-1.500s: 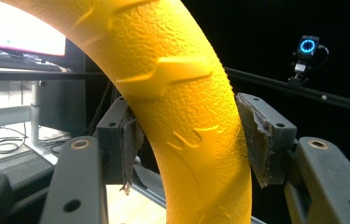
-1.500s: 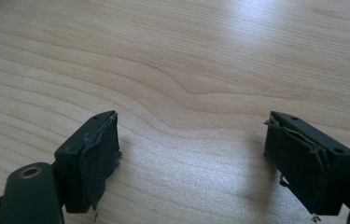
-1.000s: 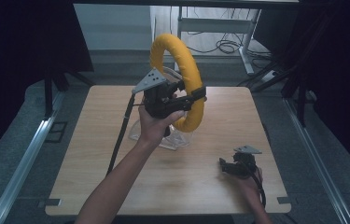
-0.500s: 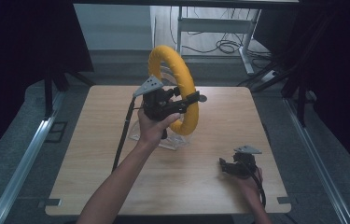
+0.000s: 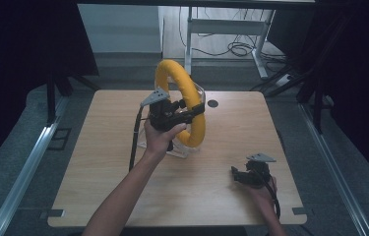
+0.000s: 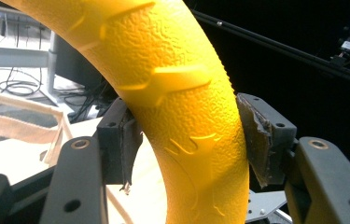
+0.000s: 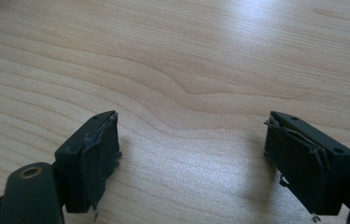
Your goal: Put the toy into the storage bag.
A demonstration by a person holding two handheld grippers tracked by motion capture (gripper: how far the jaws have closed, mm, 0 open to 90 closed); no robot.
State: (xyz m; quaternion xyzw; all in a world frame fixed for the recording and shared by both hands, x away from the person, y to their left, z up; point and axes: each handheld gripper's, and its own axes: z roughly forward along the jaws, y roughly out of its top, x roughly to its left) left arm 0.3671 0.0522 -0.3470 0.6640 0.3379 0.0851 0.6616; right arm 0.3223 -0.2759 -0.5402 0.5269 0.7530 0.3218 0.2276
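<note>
Left tool (image 5: 197, 109) clenched on yellow ring (image 5: 184, 91), upright at frame centre for seating in clear stand (image 5: 172, 150); right tool (image 7: 191, 158) released, idle on worktop (image 5: 98, 142).

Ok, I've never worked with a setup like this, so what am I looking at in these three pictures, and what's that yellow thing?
There is no robot arm here: a person holds a hand-held gripper in each hand at a wooden table. The high view looks down from above the person's side, with the forearms coming in from the bottom. The other two pictures come from cameras riding on the grippers, looking along their black fingers.

The left gripper is shut on a yellow ring, gripping its thick rim; in the left gripper view the fingers press on both sides of the textured ring. The ring stands upright over a clear stand on the table.

The right gripper rests near the table's right front, open, with bare wood between its fingers.
</note>
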